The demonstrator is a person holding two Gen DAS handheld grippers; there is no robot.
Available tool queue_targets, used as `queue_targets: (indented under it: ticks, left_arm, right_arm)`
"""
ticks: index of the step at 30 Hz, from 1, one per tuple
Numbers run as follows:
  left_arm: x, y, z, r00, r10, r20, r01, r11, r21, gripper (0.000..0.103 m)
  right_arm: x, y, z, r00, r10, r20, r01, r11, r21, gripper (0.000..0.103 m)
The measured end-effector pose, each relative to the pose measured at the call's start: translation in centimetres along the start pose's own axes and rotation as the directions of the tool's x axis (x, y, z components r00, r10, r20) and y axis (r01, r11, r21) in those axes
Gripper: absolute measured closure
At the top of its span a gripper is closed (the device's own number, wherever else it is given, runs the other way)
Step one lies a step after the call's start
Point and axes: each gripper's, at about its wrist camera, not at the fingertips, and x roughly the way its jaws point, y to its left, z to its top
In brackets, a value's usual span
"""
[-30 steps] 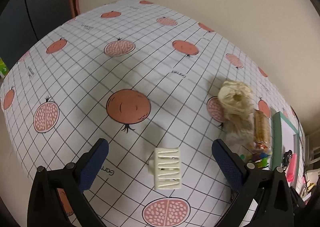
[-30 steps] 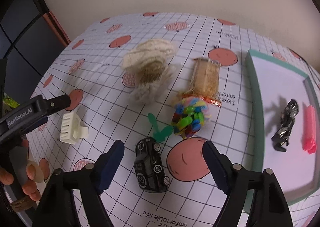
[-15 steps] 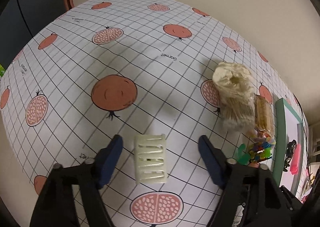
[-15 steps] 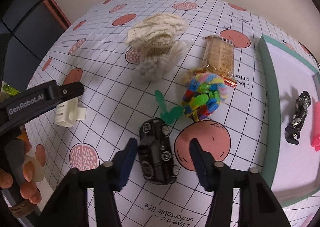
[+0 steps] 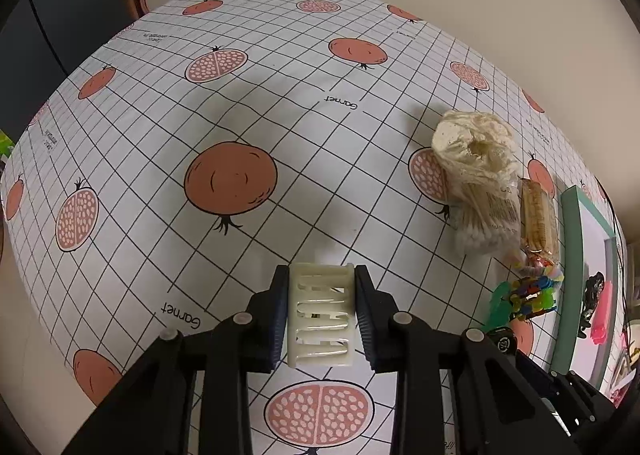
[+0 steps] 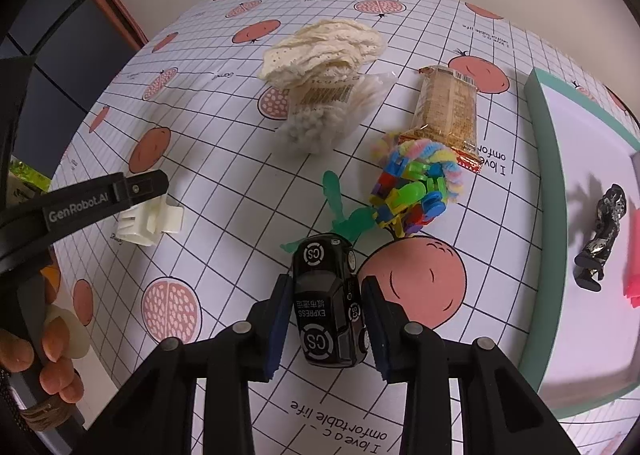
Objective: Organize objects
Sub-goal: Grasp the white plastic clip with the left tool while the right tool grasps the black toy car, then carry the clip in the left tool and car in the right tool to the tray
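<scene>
In the left wrist view a cream hair claw clip [image 5: 321,315] lies on the pomegranate tablecloth, and my left gripper [image 5: 322,319] is shut on it, its blue pads pressing both sides. The right wrist view shows a black toy car [image 6: 326,303] marked "EXPRESS" between the blue pads of my right gripper [image 6: 327,329], which is shut on it. That view also shows the left gripper [image 6: 120,195] from the side, over the same clip [image 6: 150,221] at the far left.
A cream knitted cloth [image 6: 324,49], a bag of cotton swabs [image 6: 324,115], a cracker pack [image 6: 450,107], a bundle of coloured clips [image 6: 416,195] and a green plastic piece [image 6: 344,211] lie mid-table. The teal tray [image 6: 544,175] on the right holds a black figurine [image 6: 602,231] and a pink item [image 6: 632,255]. A hand [image 6: 52,355] holds the left gripper's handle.
Both grippers went from wide open to shut. The left one came down around the claw clip and gripped it; the right one moved forward over the toy car and gripped it.
</scene>
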Motion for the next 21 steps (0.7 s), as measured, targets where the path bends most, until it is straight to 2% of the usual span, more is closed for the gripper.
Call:
queue_targets:
  ticks: [13, 21]
  left_arm:
    - [-2.7, -0.5, 0.6, 0.997, -0.021, 0.076, 0.02, 1.0, 0.017, 0.07]
    - [-3.6, -2.1, 0.3, 0.994, -0.047, 0.1, 0.042, 0.998, 0.042, 0.07]
  right_arm:
    - [-2.3, -0.4, 0.2, 0.998, 0.016, 0.054, -0.016, 1.0, 0.0, 0.067]
    - [-3.4, -2.9, 0.1, 0.997, 0.009, 0.077, -0.012, 0.999, 0.037, 0.067]
